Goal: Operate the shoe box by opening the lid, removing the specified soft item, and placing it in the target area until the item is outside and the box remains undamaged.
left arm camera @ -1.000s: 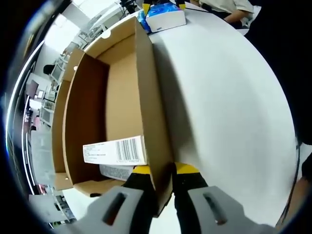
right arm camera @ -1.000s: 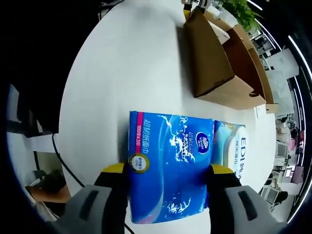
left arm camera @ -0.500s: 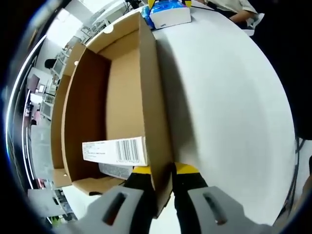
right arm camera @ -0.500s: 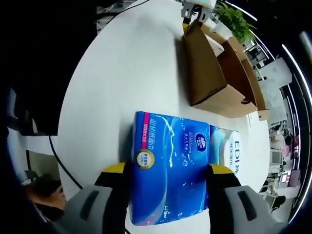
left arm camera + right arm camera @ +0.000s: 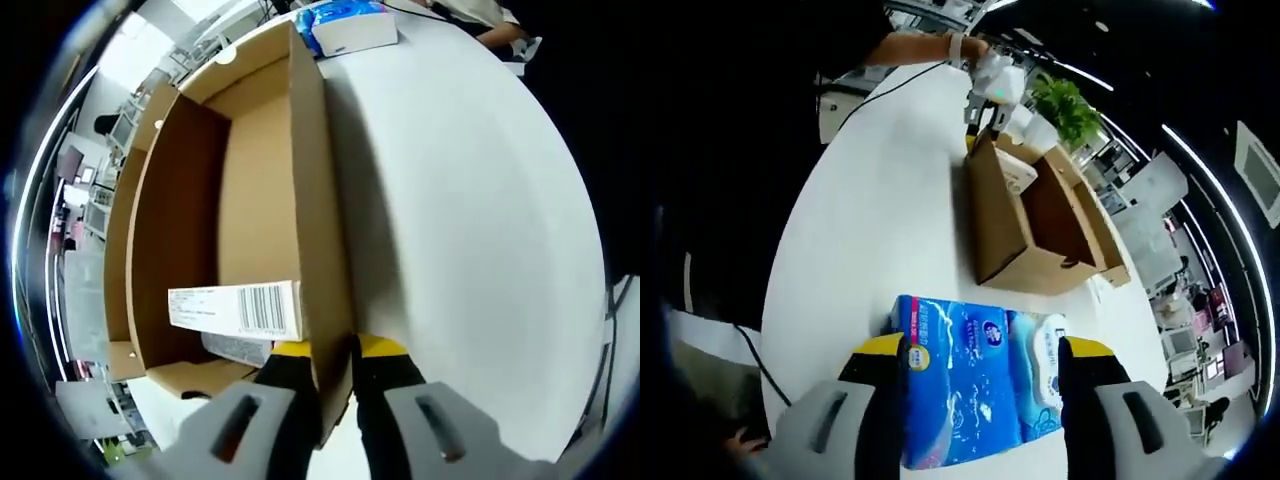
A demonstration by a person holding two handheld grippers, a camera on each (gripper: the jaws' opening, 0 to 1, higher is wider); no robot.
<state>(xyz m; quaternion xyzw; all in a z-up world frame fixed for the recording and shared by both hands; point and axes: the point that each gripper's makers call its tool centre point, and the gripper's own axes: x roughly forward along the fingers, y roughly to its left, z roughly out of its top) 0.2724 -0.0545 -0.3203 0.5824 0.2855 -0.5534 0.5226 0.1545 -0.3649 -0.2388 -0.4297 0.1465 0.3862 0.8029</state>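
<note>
Blue tissue pack (image 5: 970, 385) crosswise between right claw (image 5: 978, 352) jaws, flat.

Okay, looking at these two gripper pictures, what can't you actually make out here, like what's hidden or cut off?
- Left gripper view: the left gripper clamps the shoe box wall; the fingertips are hidden by cardboard.
- Left gripper view: a white label lies under the barcoded carton; its print is too small to read.
- Right gripper view: the tissue pack sits between the right gripper's fingers; its underside is hidden.
- Right gripper view: the box floor is partly hidden by its near wall.
</note>
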